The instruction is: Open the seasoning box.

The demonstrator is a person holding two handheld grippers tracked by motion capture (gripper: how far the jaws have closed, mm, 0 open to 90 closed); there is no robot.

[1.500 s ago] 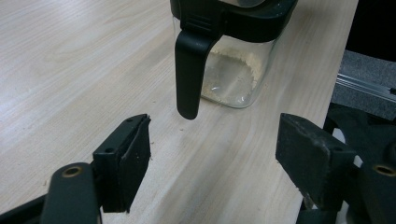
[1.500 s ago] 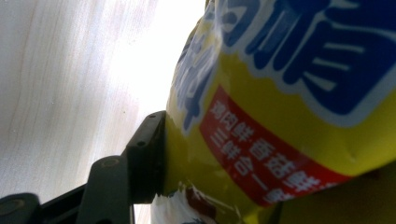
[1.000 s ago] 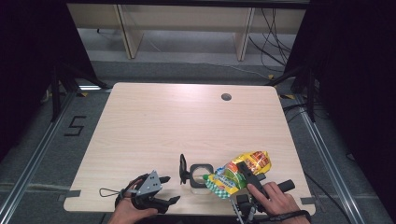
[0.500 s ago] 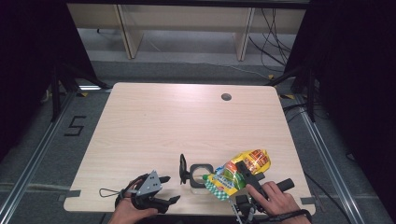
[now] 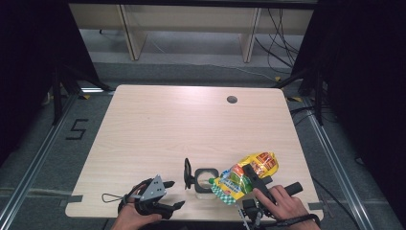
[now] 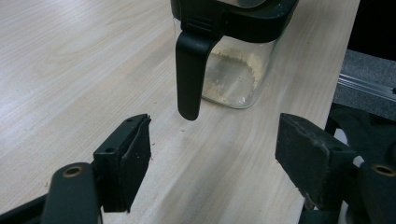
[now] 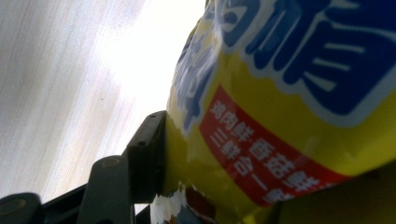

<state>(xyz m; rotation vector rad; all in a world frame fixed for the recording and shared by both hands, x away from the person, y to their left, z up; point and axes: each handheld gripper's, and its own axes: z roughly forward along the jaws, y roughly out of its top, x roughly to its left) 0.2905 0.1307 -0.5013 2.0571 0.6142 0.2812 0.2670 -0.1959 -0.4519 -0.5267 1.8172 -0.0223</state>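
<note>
A clear glass jar (image 5: 205, 181) with a black rim stands near the table's front edge, its black flip lid (image 5: 187, 173) swung up at its left. In the left gripper view the jar (image 6: 236, 74) holds a little pale powder, and a black latch (image 6: 190, 70) hangs down its side. My left gripper (image 5: 173, 194) lies left of the jar, open and empty (image 6: 215, 154). My right gripper (image 5: 248, 179) is shut on a yellow snack bag (image 5: 249, 170), tilted with its low end at the jar's right rim. One finger (image 7: 148, 149) presses the bag (image 7: 289, 107); the other is hidden.
The light wooden table (image 5: 191, 129) has a round cable hole (image 5: 232, 99) at the back right. Both hands sit at its front edge. A wooden shelf frame (image 5: 129, 28) stands behind the table, and cables (image 5: 282, 43) lie on the floor at the right.
</note>
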